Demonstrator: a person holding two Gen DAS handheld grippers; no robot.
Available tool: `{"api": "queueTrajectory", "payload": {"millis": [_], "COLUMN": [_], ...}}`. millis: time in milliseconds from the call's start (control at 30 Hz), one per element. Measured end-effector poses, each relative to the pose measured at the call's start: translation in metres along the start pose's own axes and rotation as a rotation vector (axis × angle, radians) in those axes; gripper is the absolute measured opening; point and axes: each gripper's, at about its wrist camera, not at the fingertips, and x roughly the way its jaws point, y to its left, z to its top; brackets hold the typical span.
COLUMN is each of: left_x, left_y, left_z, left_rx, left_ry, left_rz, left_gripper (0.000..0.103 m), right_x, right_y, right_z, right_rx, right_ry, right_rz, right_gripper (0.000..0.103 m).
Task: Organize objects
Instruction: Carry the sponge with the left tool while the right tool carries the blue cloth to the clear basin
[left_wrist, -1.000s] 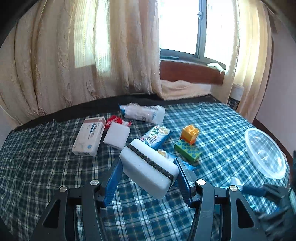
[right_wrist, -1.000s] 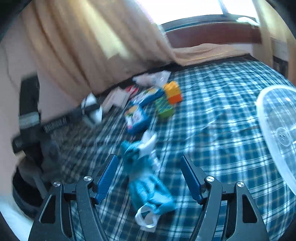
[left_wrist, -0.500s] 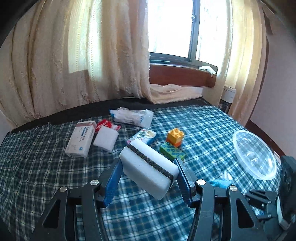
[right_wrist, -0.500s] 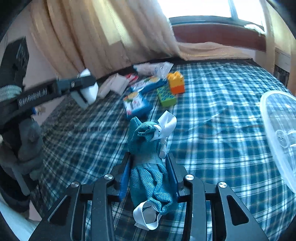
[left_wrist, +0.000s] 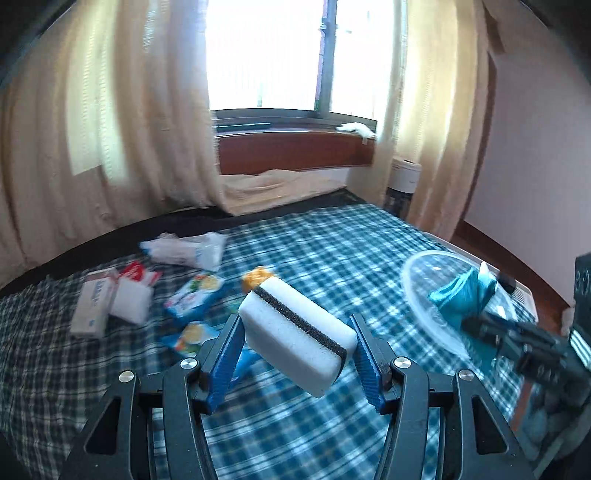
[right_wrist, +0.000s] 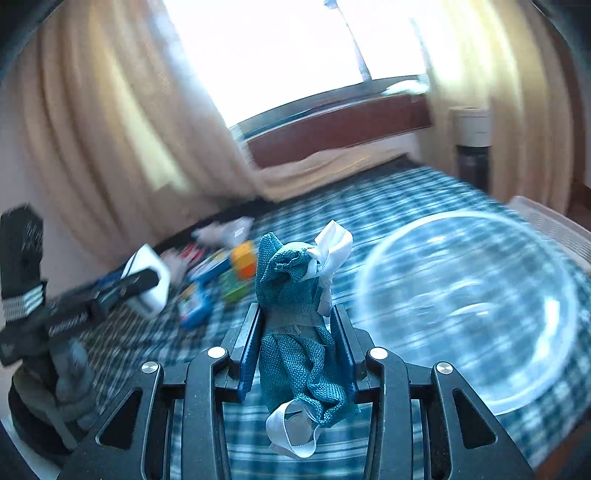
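Curtains (left_wrist: 122, 122) hang at the far left behind a bed spread with a blue plaid cloth (left_wrist: 332, 243). On the cloth's left part lie a white carton (left_wrist: 92, 306), a plain white sponge (left_wrist: 131, 304) touching it, a red-and-white packet (left_wrist: 138, 271) just behind, a crumpled white plastic pack (left_wrist: 184, 249) further back, and two blue snack packets (left_wrist: 194, 295), one nearer than the other. An orange toy block (left_wrist: 256, 277) peeks out just behind the held sponge. The left gripper (left_wrist: 295, 350) is clamped on a white sponge with a dark stripe (left_wrist: 295, 332), tilted and lifted clear of the cloth, its blue pads pressing both sides. To the right, a clear plastic bowl (left_wrist: 417, 280) sits on the cloth near the bed's edge. The right gripper (right_wrist: 297, 339) has closed within the past second, jaws narrow and pinching a teal mesh pouch with a white ribbon (right_wrist: 295, 302); in the left wrist view the pouch is seen in front of the bowl, above the cloth, and in its own view the bowl (right_wrist: 469, 321) lies just right of the pouch. Motion blur smears the small items.
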Motion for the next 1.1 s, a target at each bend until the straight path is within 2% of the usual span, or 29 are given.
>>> {"api": "queueTrajectory", "payload": {"millis": [367,900,1000,1067,1100], "left_x": [0.034,0.078,0.086,0.090,0.090], "left_y": [-0.070,-0.139,-0.146,-0.149,-0.150], "left_z": [0.015,0.023,0.024,0.024,0.024], "left_rx": [0.108,0.228,0.238,0.241,0.239], "left_ry": [0.019,0.060,0.075,0.079,0.075], "left_rz": [-0.126,-0.271,-0.286,-0.296,-0.297], "left_gripper": [0.061,0.061,0.067,0.088,0.092], "right_x": [-0.019,-0.012,-0.009,-0.006,-0.004], "right_y": [-0.076,-0.121,-0.125,-0.126,-0.126], "right_z": [0.020,0.028,0.029,0.030,0.030], "right_rx": [0.134,0.201,0.208,0.209,0.210], "right_ry": [-0.071,-0.065,-0.061,-0.057,-0.056], "right_rz": [-0.163,-0.258,-0.267,-0.275,-0.278], "right_gripper": [0.038,0.038,0.038,0.038,0.039]}}
